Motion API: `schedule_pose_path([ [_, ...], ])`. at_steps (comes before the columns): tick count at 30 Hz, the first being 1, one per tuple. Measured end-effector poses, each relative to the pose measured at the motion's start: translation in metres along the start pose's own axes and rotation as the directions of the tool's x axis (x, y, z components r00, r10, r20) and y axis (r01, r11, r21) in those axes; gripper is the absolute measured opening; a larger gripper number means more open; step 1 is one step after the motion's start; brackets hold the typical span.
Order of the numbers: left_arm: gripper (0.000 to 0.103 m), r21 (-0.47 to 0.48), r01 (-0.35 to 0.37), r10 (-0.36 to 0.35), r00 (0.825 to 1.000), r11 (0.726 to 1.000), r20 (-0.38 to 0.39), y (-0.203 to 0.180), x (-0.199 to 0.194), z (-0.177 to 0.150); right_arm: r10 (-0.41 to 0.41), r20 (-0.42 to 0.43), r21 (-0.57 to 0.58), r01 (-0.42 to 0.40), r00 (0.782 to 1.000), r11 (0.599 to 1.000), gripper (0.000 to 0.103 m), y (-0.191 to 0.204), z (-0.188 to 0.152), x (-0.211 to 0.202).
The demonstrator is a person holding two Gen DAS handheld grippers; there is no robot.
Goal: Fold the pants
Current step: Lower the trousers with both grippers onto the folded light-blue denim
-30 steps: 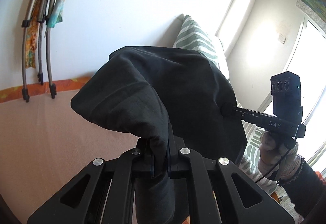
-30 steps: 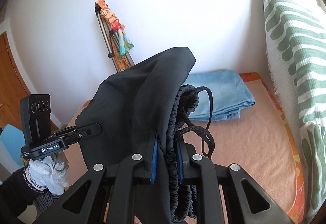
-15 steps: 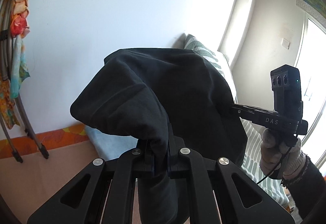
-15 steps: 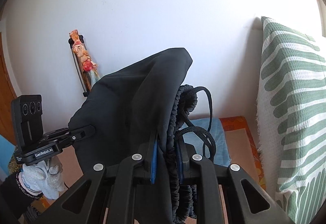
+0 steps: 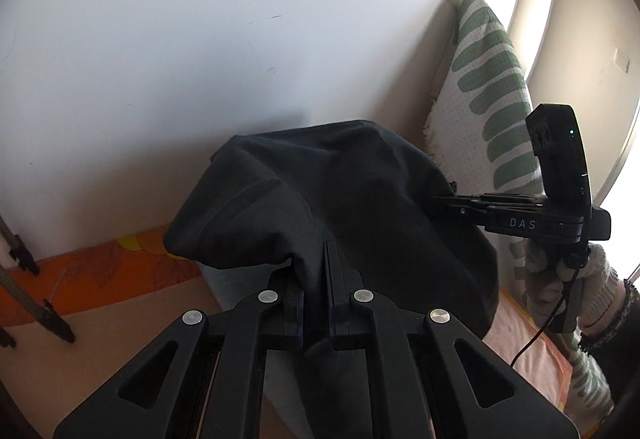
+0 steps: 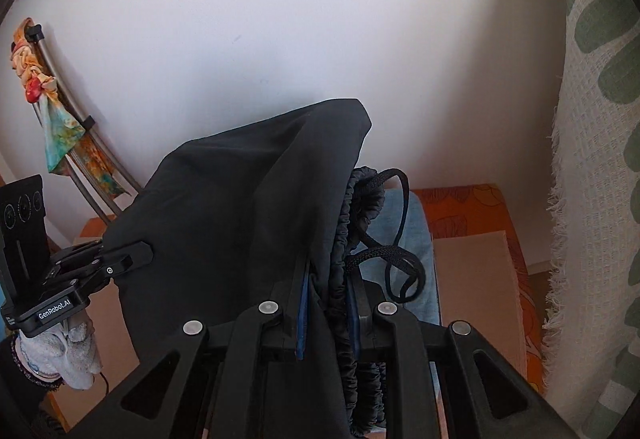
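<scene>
The black pants (image 5: 352,199) hang bunched in the air between both grippers, above the bed. My left gripper (image 5: 316,271) is shut on a fold of the black fabric. My right gripper (image 6: 326,291) is shut on the elastic waistband, with the black drawstring (image 6: 400,239) looping out to its right. The right gripper also shows in the left wrist view (image 5: 444,205), pinching the pants' right side. The left gripper shows in the right wrist view (image 6: 136,253), pinching the left side. The lower part of the pants is hidden below the fingers.
A folded blue garment (image 6: 416,235) lies on the peach bed cover (image 6: 476,279) by the white wall. A green-striped white pillow (image 5: 484,111) stands at the right. Metal rods with colourful cloth (image 6: 60,127) lean on the wall at the left. An orange patterned edge (image 5: 104,271) borders the bed.
Both grippers have swung to the right and toward the wall with the pants held. The rods slid to the left edge, and the pillow and wall came closer.
</scene>
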State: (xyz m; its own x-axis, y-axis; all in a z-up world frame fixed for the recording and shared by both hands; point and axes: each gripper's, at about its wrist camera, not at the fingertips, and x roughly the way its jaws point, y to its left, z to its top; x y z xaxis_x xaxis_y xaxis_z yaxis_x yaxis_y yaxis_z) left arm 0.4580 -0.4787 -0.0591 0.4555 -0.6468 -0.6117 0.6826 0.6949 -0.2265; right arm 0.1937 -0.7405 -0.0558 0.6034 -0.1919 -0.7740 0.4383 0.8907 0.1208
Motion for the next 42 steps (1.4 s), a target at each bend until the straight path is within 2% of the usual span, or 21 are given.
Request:
schedule_pose_path([
  [2,0.010,-0.052,-0.070,0.068,0.997,0.996,-0.039,0.023,0.016,0.000,-0.075,-0.039,-0.016,0.074,0.996,0.997,0.020,-0.008,0.001,0.025],
  [4,0.012,-0.112,-0.083,0.077,0.995,0.990,-0.055,0.041,0.020,-0.005,-0.146,-0.050,-0.022,0.145,0.988,0.989,0.026,-0.014,0.002,0.036],
  [6,0.012,-0.110,-0.097,0.093,0.995,0.989,-0.046,0.049,0.018,-0.006,-0.169,-0.036,-0.025,0.168,0.985,0.985,0.033,-0.018,0.003,0.035],
  [8,0.012,-0.096,-0.100,0.098,0.995,0.990,-0.025,0.054,0.015,-0.005,-0.185,-0.020,-0.027,0.184,0.983,0.982,0.033,-0.017,0.003,0.030],
  [11,0.017,-0.119,-0.062,0.061,0.998,0.991,-0.009,0.062,0.009,-0.004,-0.203,0.020,-0.032,0.204,0.979,0.979,0.035,-0.009,0.000,0.016],
  [12,0.023,-0.130,-0.046,0.045,0.999,0.990,-0.006,0.064,0.007,-0.001,-0.207,0.039,-0.036,0.208,0.978,0.977,0.036,-0.002,-0.003,0.010],
  [15,0.027,-0.167,-0.007,0.004,1.000,0.986,-0.019,0.070,0.010,0.003,-0.158,0.067,-0.066,0.162,0.985,0.985,0.036,0.024,-0.016,-0.004],
  [17,0.036,-0.207,0.056,-0.068,0.996,0.977,-0.053,0.076,0.016,0.003,-0.118,0.059,-0.100,0.123,0.991,0.987,0.035,0.041,-0.028,-0.006],
  [18,0.046,-0.228,0.083,-0.100,0.993,0.970,-0.065,0.079,0.019,0.003,-0.118,0.052,-0.123,0.124,0.992,0.985,0.035,0.049,-0.034,-0.004],
  [20,0.049,-0.281,0.129,-0.160,0.983,0.951,-0.087,0.083,0.030,0.002,-0.141,0.024,-0.195,0.143,0.990,0.970,0.034,0.058,-0.046,0.004],
  [22,0.049,-0.342,0.152,-0.192,0.978,0.927,-0.085,0.089,0.042,0.004,-0.213,0.006,-0.246,0.208,0.977,0.947,0.034,0.059,-0.055,0.017],
  [24,0.049,-0.405,0.131,-0.166,0.985,0.905,-0.051,0.099,0.049,0.005,-0.212,-0.019,-0.217,0.203,0.977,0.955,0.033,0.045,-0.059,0.024],
  [26,0.046,-0.422,0.087,-0.099,0.995,0.902,-0.005,0.102,0.050,0.006,-0.199,-0.025,-0.185,0.191,0.980,0.964,0.033,0.034,-0.061,0.025],
  [27,0.044,-0.412,0.058,-0.059,0.998,0.909,0.011,0.101,0.049,0.008,-0.193,-0.025,-0.178,0.185,0.981,0.966,0.033,0.031,-0.061,0.025],
  [28,0.034,-0.382,0.028,-0.021,0.999,0.924,0.024,0.097,0.047,0.010,-0.188,-0.025,-0.174,0.181,0.982,0.968,0.033,0.028,-0.062,0.025],
  [29,0.032,-0.331,-0.023,0.036,0.999,0.943,0.035,0.090,0.043,0.011,-0.184,-0.026,-0.173,0.177,0.983,0.969,0.034,0.027,-0.062,0.025],
  [30,0.032,-0.262,-0.087,0.102,0.994,0.961,0.043,0.080,0.040,0.012,-0.186,-0.028,-0.175,0.178,0.982,0.968,0.034,0.026,-0.063,0.026],
  [32,0.032,-0.127,-0.222,0.230,0.972,0.967,0.053,0.063,0.037,0.012,-0.194,-0.031,-0.184,0.185,0.981,0.965,0.035,0.024,-0.064,0.028],
  [33,0.032,-0.106,-0.233,0.240,0.969,0.967,0.059,0.060,0.034,0.011,-0.196,-0.030,-0.182,0.187,0.980,0.965,0.035,0.023,-0.064,0.029],
  [37,0.032,-0.111,-0.164,0.172,0.983,0.980,0.060,0.053,0.021,0.014,-0.176,-0.021,-0.146,0.172,0.984,0.974,0.035,0.021,-0.058,0.026],
  [42,0.032,0.019,-0.078,0.078,0.997,0.997,0.013,0.016,0.014,0.008,-0.129,0.040,-0.071,0.131,0.991,0.989,0.038,0.021,-0.053,0.000],
])
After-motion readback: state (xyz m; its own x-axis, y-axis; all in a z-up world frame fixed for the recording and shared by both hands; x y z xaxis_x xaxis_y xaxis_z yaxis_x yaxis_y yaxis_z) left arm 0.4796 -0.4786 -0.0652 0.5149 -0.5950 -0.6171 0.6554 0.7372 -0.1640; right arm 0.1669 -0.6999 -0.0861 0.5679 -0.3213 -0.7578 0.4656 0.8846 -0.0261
